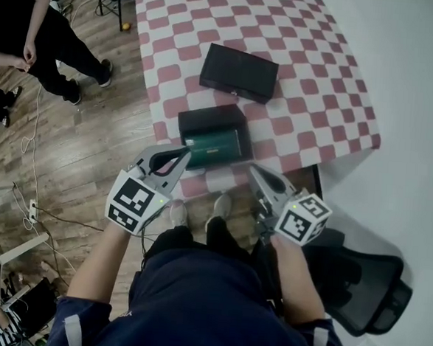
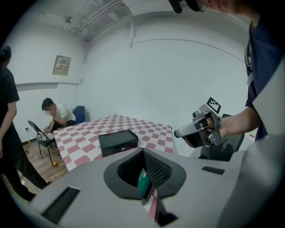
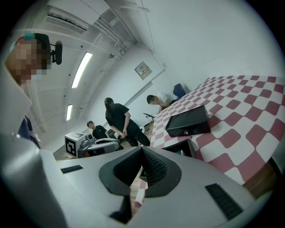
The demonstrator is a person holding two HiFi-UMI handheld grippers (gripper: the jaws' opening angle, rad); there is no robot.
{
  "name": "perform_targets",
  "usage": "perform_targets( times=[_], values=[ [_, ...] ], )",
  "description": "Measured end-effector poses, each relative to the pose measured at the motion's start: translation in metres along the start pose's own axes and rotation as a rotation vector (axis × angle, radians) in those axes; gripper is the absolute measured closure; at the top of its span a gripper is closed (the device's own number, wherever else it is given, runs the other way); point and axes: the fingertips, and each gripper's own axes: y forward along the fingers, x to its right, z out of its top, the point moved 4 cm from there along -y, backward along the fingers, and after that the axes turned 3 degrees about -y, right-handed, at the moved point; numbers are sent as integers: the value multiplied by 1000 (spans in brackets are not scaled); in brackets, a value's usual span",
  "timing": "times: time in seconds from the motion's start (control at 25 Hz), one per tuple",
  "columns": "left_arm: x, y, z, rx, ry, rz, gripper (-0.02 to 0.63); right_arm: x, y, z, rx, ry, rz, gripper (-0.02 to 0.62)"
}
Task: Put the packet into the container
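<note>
We judge the packet (image 1: 217, 148) to be in place: its green face lies inside the open black container (image 1: 209, 118), which sits on the checked desk (image 1: 332, 103) close to the near edge. A closed black box (image 1: 238, 72) lies further back, apart from the container. We cannot tell whether it is a lid or a separate case.

Both tools are off the desk, on the near side. The left gripper (image 2: 143, 151) hangs near and left of the container, its fingers closed together on nothing. The green below their tips in the left gripper view is the packet in the container beyond, not something held. The right gripper (image 3: 142, 149) hangs near and right of the container, its fingers likewise shut and empty.

The placing looks done to us, so the trouble from here would be undoing it:

- **Knocking the container:** it stands so near the edge that a careless sweep of either gripper could shove it off the desk or tip the packet out.
- **Packet not seated:** we cannot tell whether it lies fully below the rim. A corner riding on the wall could let it slide out or block a lid.
- **Shut fingers:** if either gripper reaches back in while closed, it would push the packet or container rather than grip it
</note>
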Motion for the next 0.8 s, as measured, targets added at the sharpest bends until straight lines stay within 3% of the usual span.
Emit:
perform_targets(
  times=[0.2,0.36,0.8],
  values=[
    [-6,-18,0,53,-45,-1,581,-22,3,6,-1,-95,-14,578],
    [-9,-27,-1,79,-86,-10,581,-35,4,13,29,-91,3,579],
    [-8,-45,-5,93,-107,-47,582,-63,3,25,69,-133,11,580]
  ],
)
